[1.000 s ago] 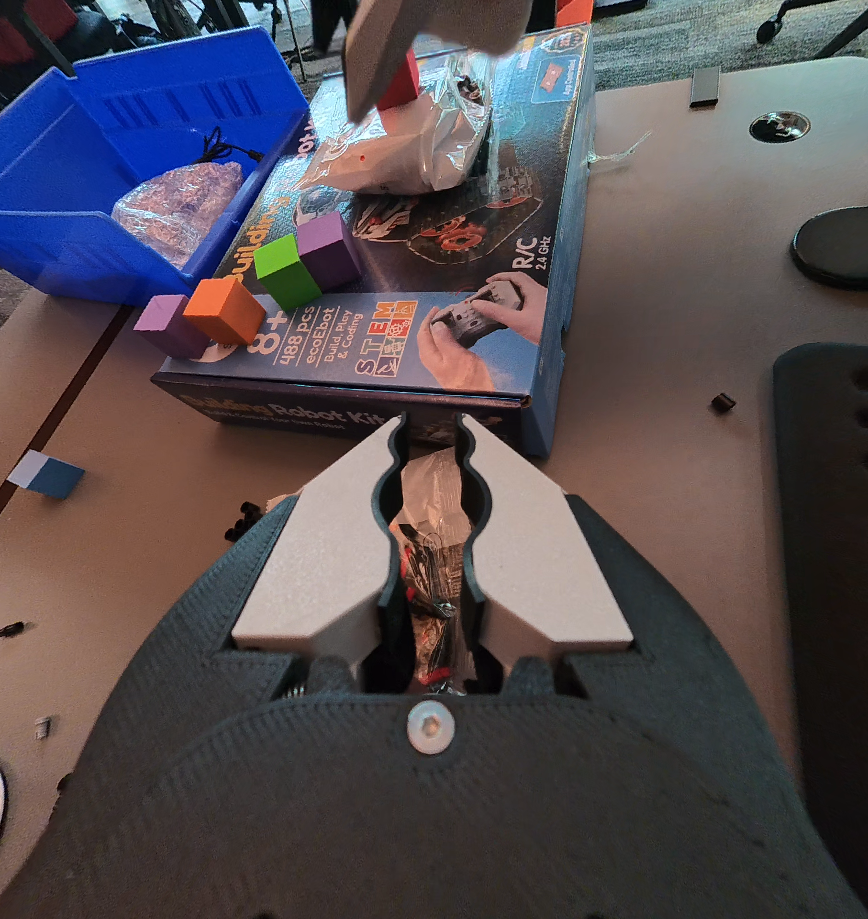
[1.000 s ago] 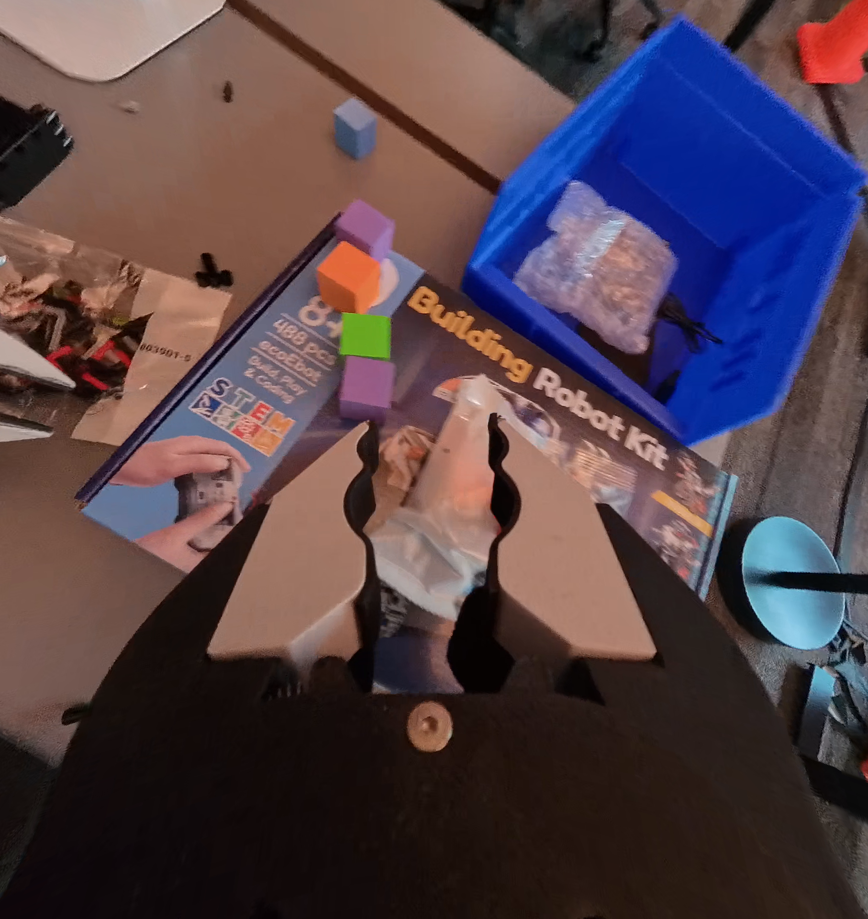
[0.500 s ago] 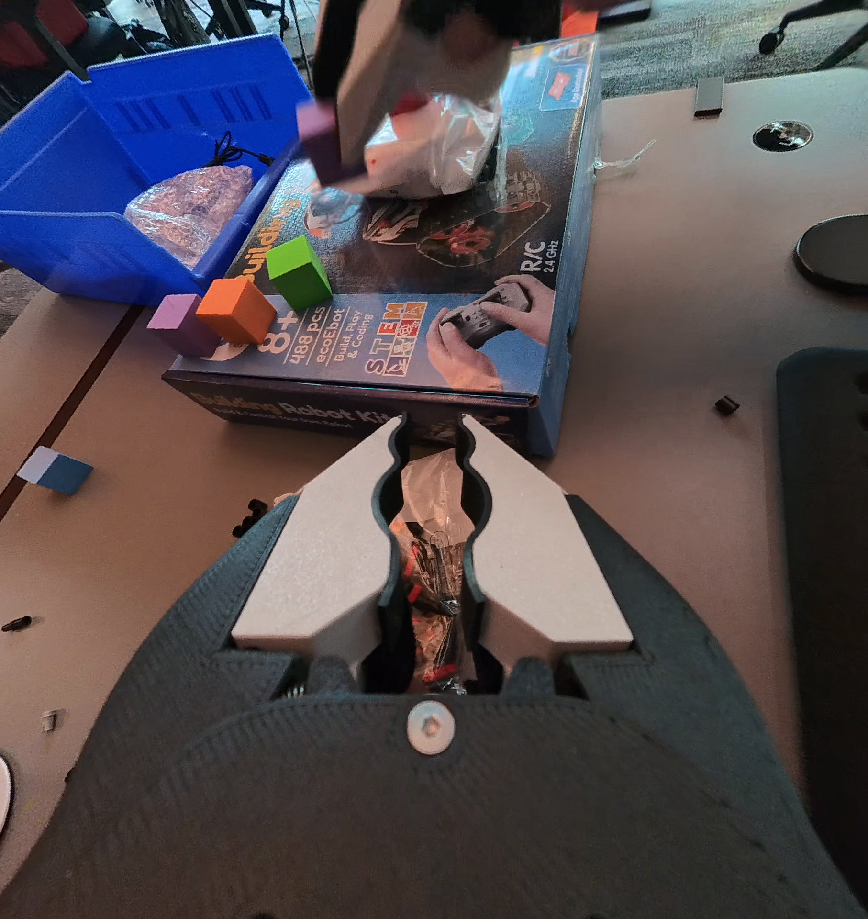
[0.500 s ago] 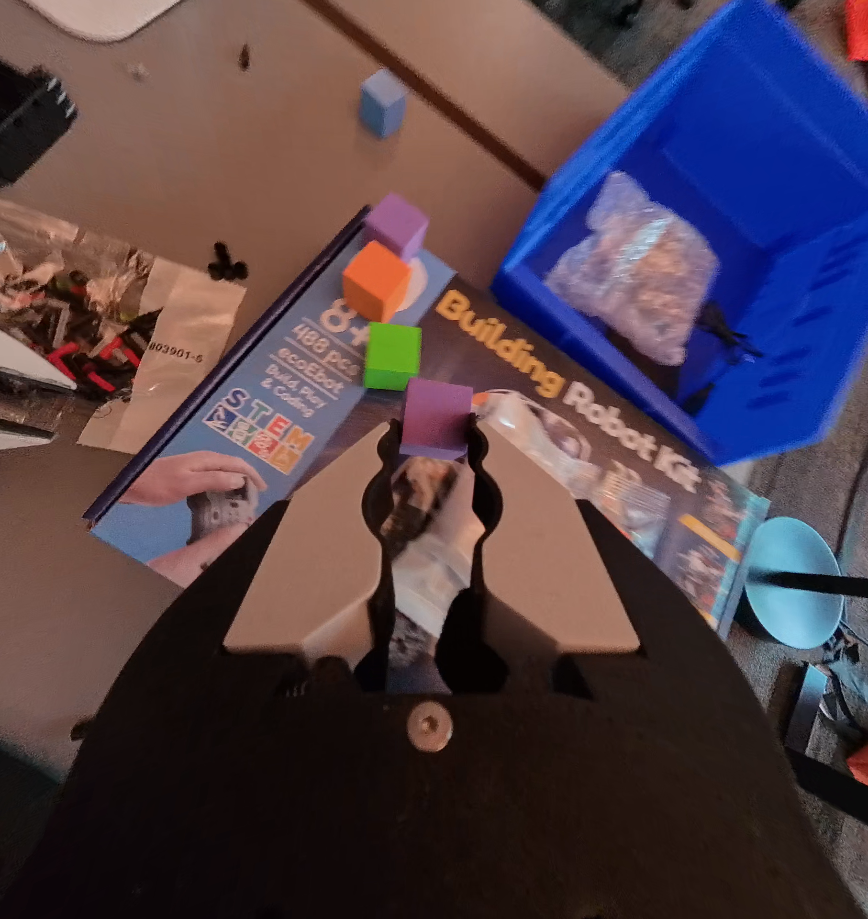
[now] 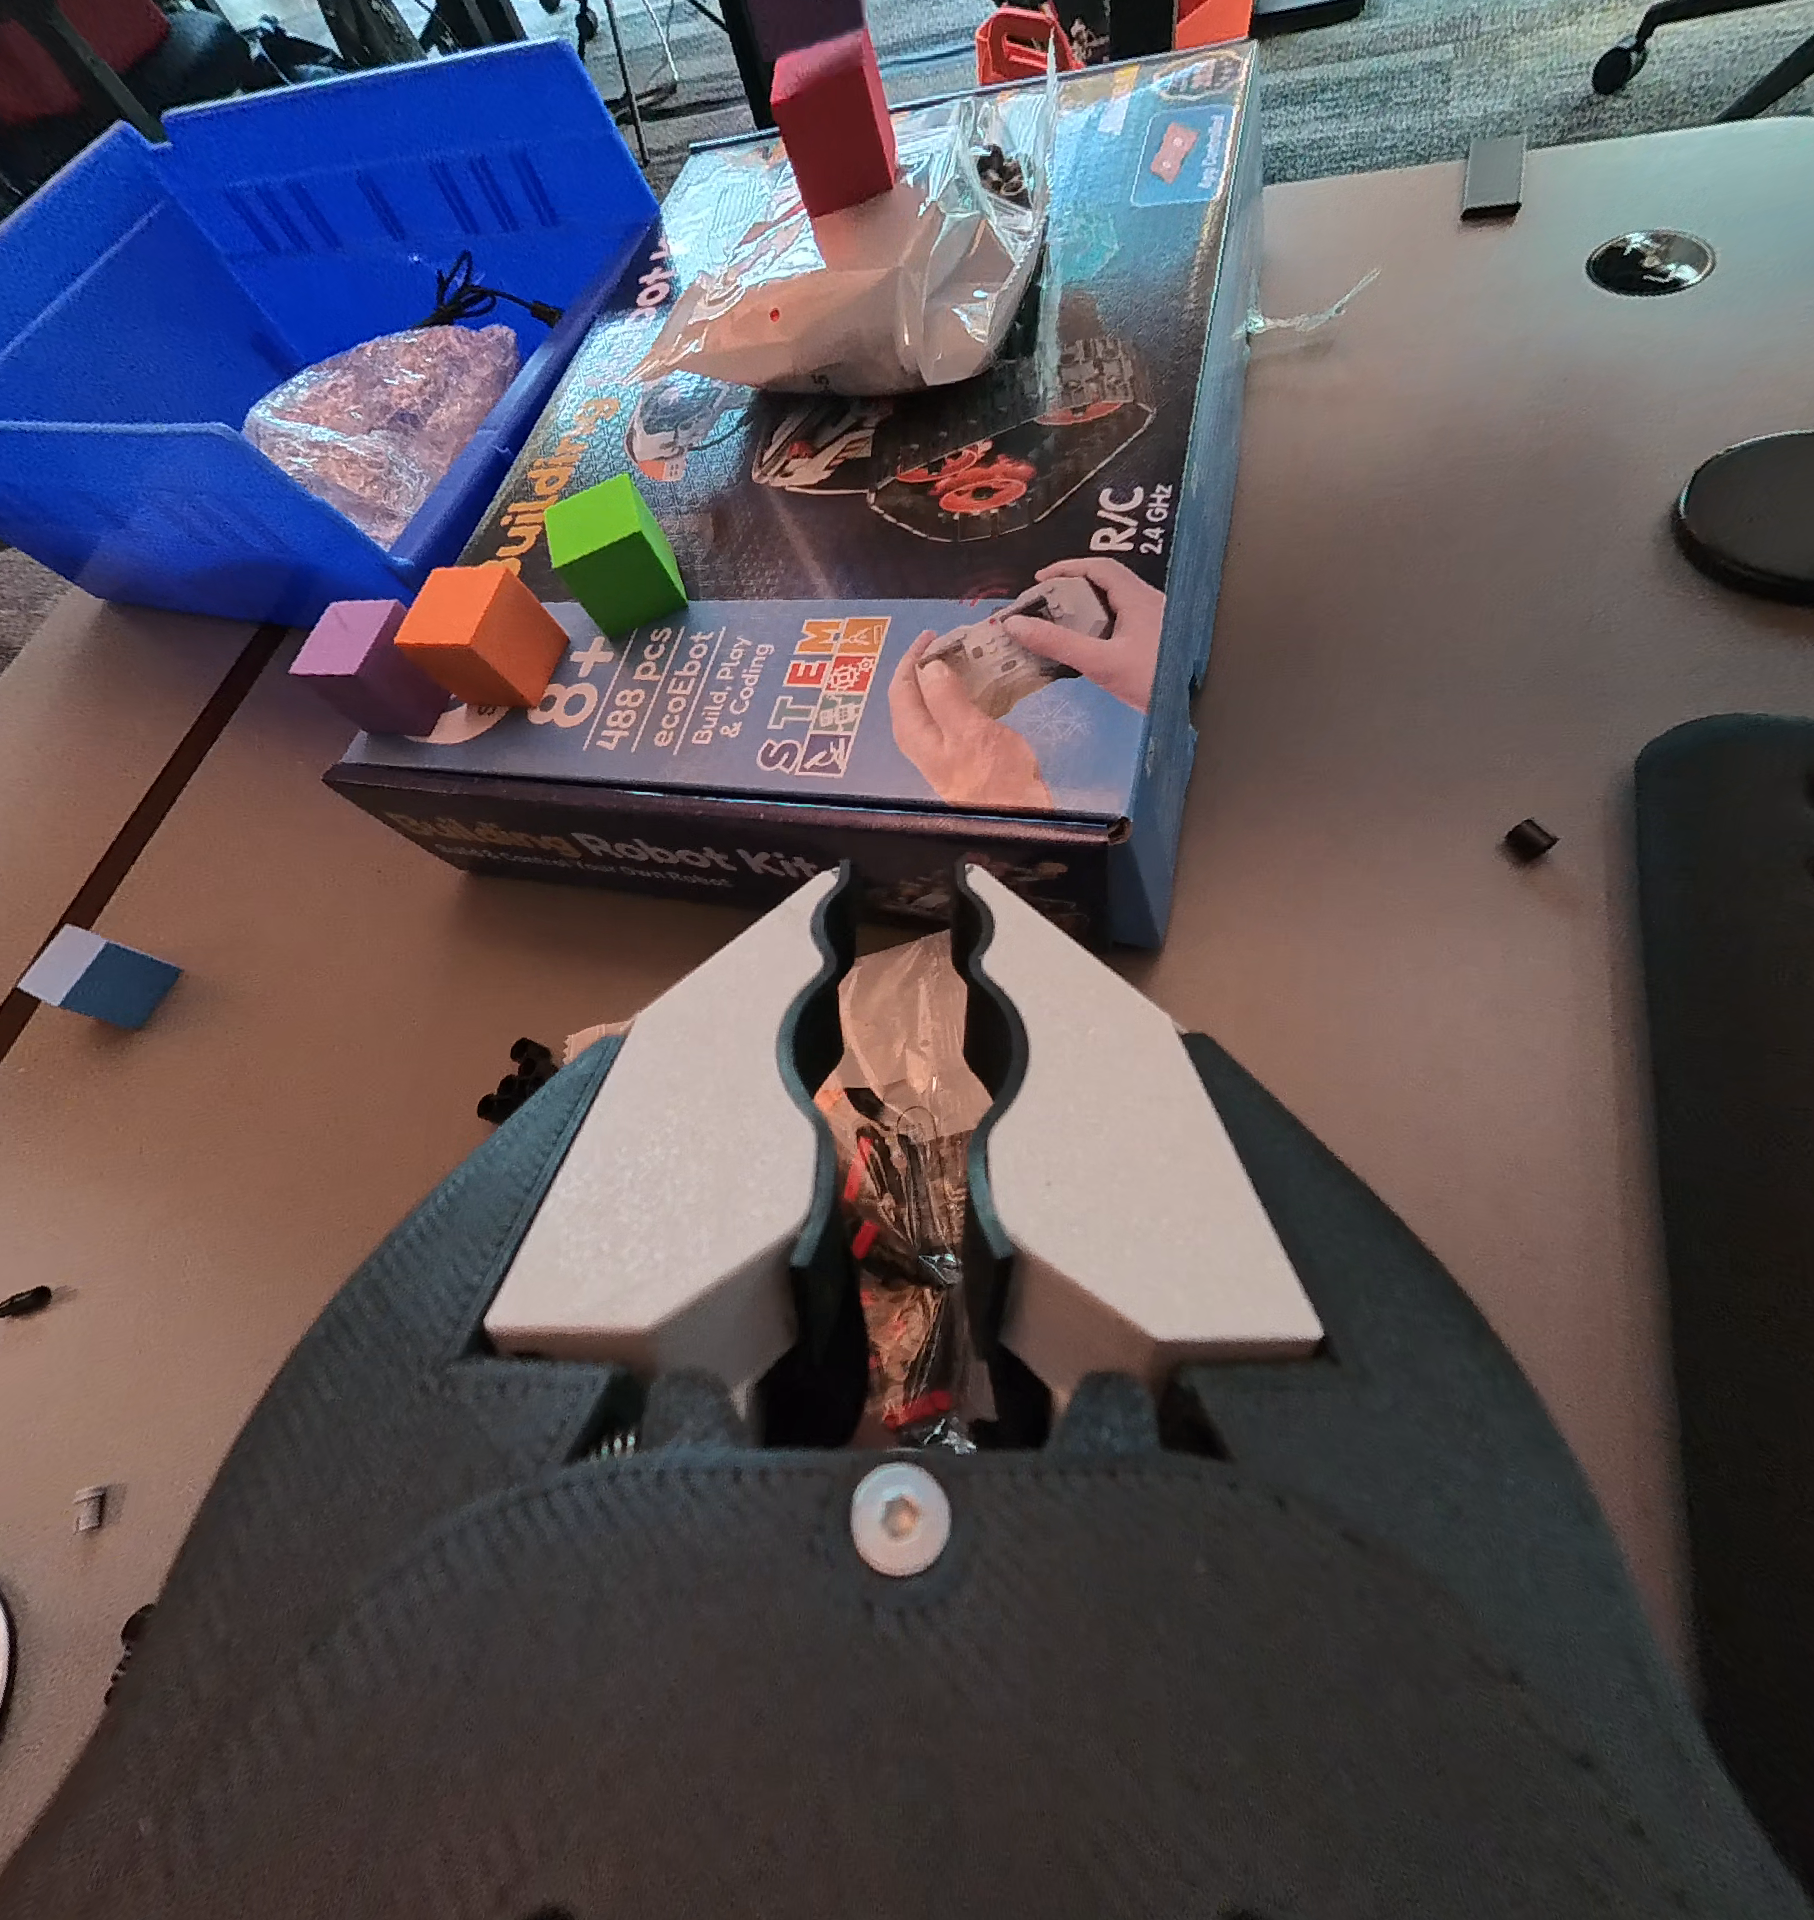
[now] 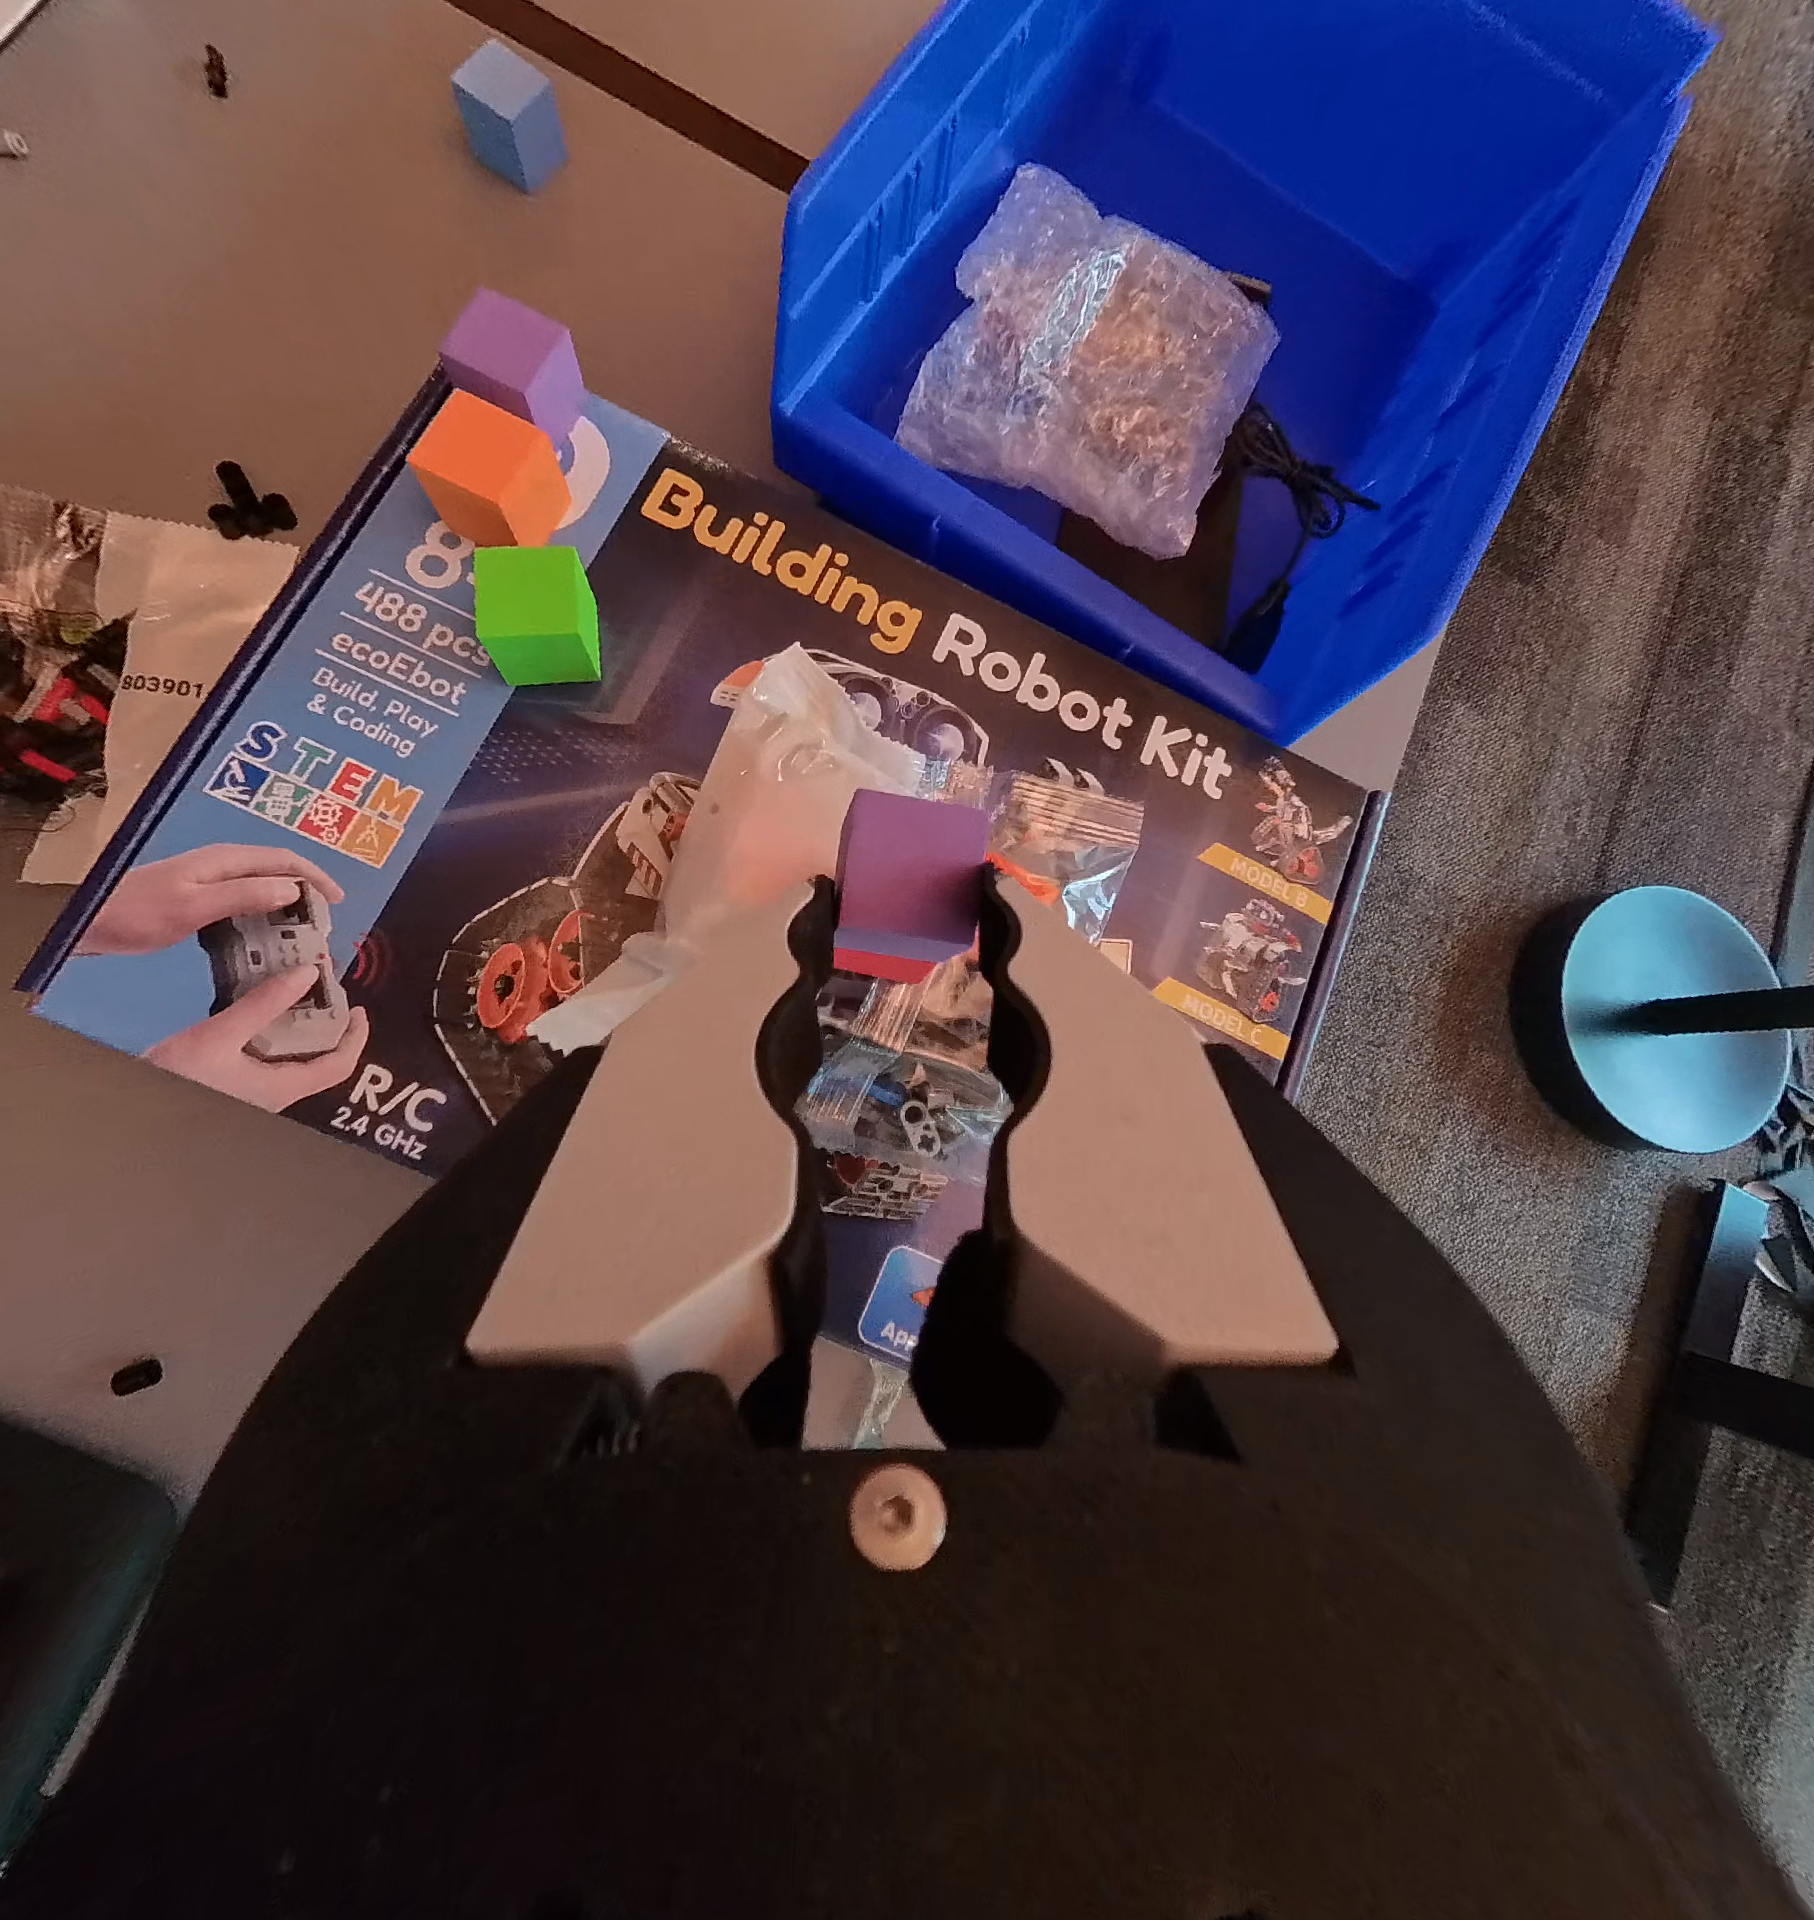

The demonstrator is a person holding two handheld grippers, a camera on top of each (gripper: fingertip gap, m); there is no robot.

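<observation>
My right gripper [image 6: 908,883] is shut on a dark purple cube [image 6: 913,862] and holds it right over a red cube [image 6: 882,961], which stands on a clear plastic bag [image 6: 778,810] on a printed cardboard box [image 6: 986,665]. In the left wrist view the red cube [image 5: 835,130] has the purple cube [image 5: 809,16] on or just above it; I cannot tell whether they touch. A green cube [image 6: 536,613], an orange cube [image 6: 487,483] and a light purple cube [image 6: 513,358] line the box's corner. My left gripper [image 5: 905,873] hovers, jaws slightly apart, over a flat bag of small parts [image 5: 908,1195].
A blue bin [image 6: 1298,208] with a bubble-wrapped bundle [image 6: 1090,353] stands beside the box. A blue block [image 5: 103,982] and small black pieces [image 5: 513,1081] lie on the table. A black pad [image 5: 1765,1143] and a black disc [image 5: 1776,509] lie to the right. The grippers' ends are close to 20 cm from one another. My right tips are about 35 cm from the blue block [image 5: 103,982], my left tips only 30 cm. It is also in sight in the right wrist view [image 6: 481,117].
My right gripper closed on the dark purple cube beside the green one, lifted it and carried it over the red cube. My left gripper has stayed put.
</observation>
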